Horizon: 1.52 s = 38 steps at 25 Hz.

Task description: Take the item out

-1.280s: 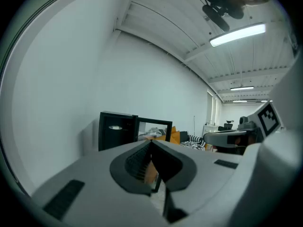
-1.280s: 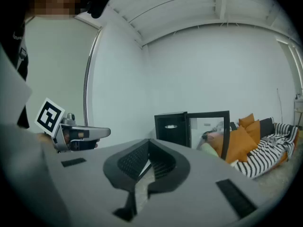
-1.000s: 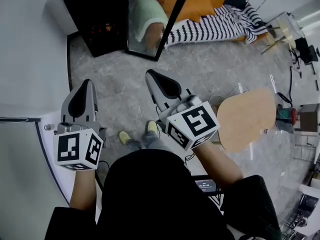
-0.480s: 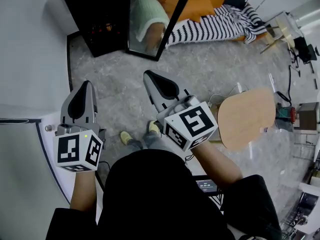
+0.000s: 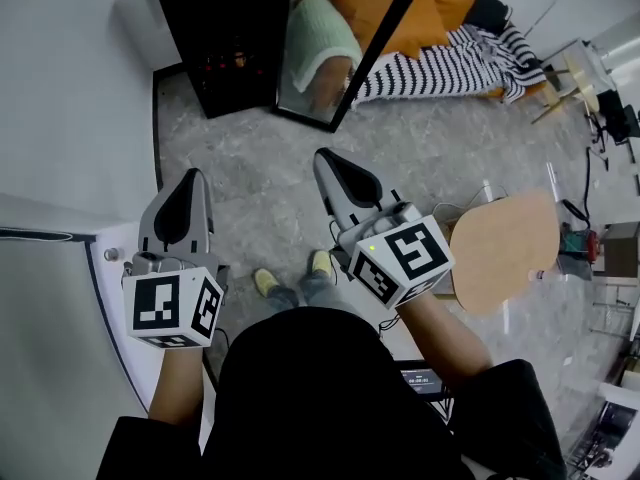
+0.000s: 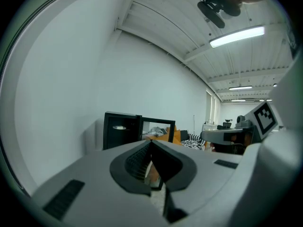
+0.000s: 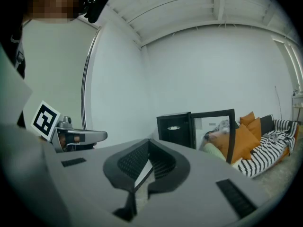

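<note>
Head view: left gripper [image 5: 190, 174] at lower left, right gripper [image 5: 322, 154] at centre, both pointing toward the top of the frame over grey floor [image 5: 250, 168]. Left gripper view: jaws clenched tip to tip, nothing between. Right gripper view: likewise closed and empty.

Black cabinet [image 5: 200, 28] sits at upper centre-left against the white wall, well apart from both grippers; its glass door [image 5: 320, 53] stands open to the right. Dim reddish shapes [image 5: 226, 60] lie on a shelf inside the cabinet; the item cannot be identified. Round wooden stool [image 5: 500, 253] at right.
</note>
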Each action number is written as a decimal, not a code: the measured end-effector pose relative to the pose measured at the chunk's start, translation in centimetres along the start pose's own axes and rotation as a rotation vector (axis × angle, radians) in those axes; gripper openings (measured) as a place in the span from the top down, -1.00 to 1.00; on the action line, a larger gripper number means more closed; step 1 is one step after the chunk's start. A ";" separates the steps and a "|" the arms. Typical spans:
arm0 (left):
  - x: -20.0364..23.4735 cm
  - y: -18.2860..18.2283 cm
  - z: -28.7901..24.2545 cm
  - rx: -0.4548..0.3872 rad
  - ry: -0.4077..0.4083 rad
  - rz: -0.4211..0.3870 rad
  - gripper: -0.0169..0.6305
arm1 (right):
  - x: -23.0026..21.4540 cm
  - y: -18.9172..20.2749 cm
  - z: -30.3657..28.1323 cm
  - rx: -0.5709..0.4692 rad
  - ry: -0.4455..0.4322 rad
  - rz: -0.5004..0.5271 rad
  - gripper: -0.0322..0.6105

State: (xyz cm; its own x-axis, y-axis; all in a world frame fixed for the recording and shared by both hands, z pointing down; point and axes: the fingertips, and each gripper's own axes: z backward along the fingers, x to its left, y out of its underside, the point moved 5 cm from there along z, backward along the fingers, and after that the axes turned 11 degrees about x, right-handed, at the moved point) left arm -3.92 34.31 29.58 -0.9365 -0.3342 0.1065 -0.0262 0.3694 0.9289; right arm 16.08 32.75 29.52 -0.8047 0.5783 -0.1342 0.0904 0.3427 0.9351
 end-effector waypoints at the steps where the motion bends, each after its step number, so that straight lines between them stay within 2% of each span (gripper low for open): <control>1: 0.5 0.1 0.2 -0.002 -0.002 0.002 0.92 | 0.2 -0.1 -0.2 -0.003 0.001 0.000 0.88; 14: 5.7 0.5 2.6 -0.034 -0.037 0.011 0.92 | 3.2 -1.4 -2.9 -0.020 0.001 0.022 0.88; 23: 8.6 -0.1 1.9 -0.044 -0.058 -0.009 0.92 | 3.5 -1.6 -6.1 -0.036 -0.015 0.015 0.88; 31: 11.9 -1.5 -1.1 -0.049 -0.093 -0.006 0.92 | 1.9 -2.4 -11.0 -0.017 -0.051 0.017 0.88; 38: 14.6 -3.6 -7.8 -0.020 -0.088 -0.016 0.92 | -1.9 -4.5 -17.3 -0.013 -0.071 0.025 0.88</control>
State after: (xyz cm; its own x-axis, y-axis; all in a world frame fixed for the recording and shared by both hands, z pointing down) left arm -14.74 21.36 30.58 -0.9632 -0.2618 0.0609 -0.0352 0.3473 0.9371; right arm 7.09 17.30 31.21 -0.7584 0.6380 -0.1333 0.1021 0.3183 0.9425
